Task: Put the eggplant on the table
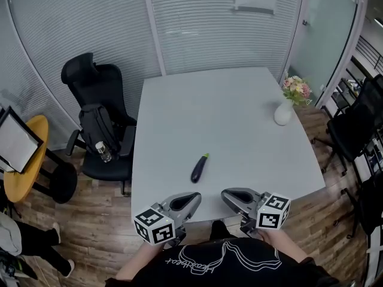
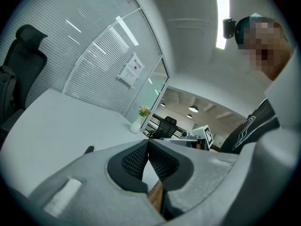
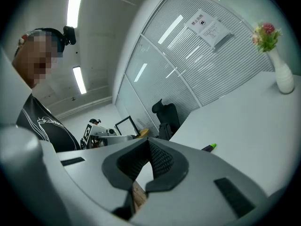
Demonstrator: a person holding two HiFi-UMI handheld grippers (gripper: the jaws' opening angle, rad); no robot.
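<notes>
A dark purple eggplant (image 1: 199, 168) with a green stem lies on the white table (image 1: 239, 118), near its front edge. Both grippers hover at that front edge, a little short of the eggplant, and point toward each other. My left gripper (image 1: 192, 197) is shut with nothing between its pads, and my right gripper (image 1: 226, 195) is shut and empty too. The left gripper view shows the closed tips (image 2: 147, 141) and the eggplant (image 2: 89, 149) to the left beyond them. In the right gripper view the closed tips (image 3: 148, 140) sit left of the eggplant (image 3: 209, 148).
A white vase of flowers (image 1: 284, 111) stands at the table's right edge. A black office chair (image 1: 99, 124) with a backpack and a bottle sits to the left. A yellow round table (image 1: 24, 160) is at far left, and another black chair (image 1: 353, 130) at right.
</notes>
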